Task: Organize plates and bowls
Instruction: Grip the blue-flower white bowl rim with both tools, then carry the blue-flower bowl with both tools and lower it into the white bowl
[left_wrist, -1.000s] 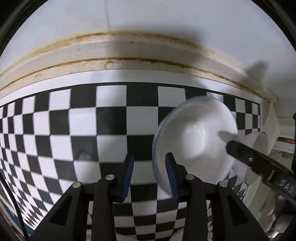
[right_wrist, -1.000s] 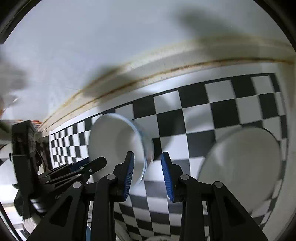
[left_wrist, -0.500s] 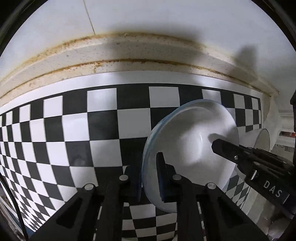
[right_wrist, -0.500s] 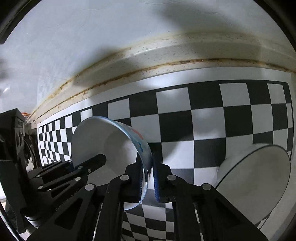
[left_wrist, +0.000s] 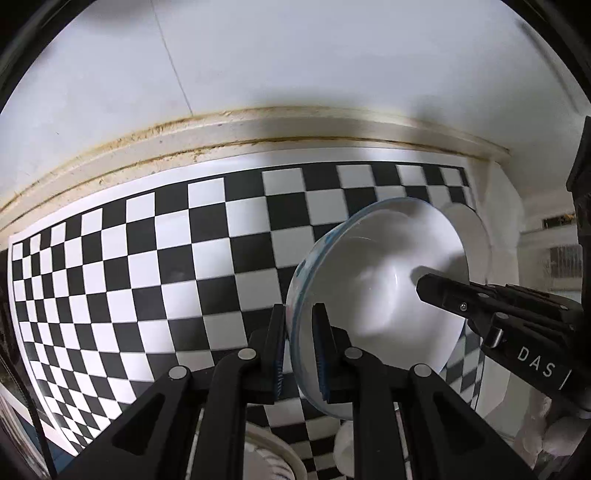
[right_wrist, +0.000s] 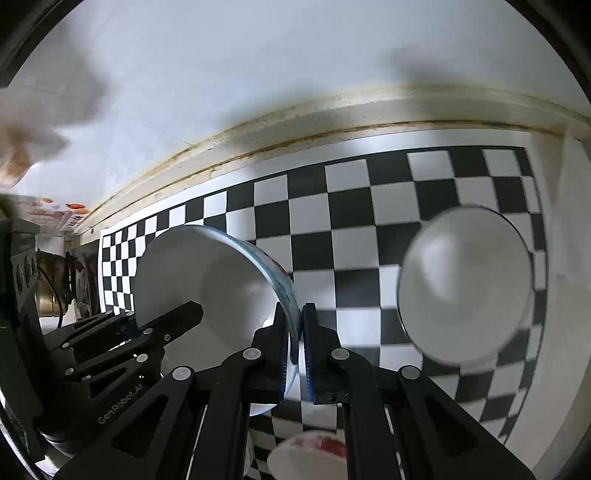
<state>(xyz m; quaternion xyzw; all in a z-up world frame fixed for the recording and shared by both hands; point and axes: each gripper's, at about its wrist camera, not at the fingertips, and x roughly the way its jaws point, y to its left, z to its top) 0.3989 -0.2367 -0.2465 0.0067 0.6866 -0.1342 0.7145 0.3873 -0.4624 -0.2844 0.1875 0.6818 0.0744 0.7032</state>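
Left wrist: both grippers' jaws pinch opposite rims of one tilted bowl (left_wrist: 373, 280) (lifted off checkerboard).

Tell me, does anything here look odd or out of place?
Yes: one bowl is tipped on edge above the checkered mat, with both the left gripper and right gripper pinching its rim. The backsplash seam looks stained brown.

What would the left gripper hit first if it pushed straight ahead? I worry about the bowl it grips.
Probably the checkered mat: nothing else shows ahead of the left gripper, whose jaws clamp the bowl rim. Depth is unclear.
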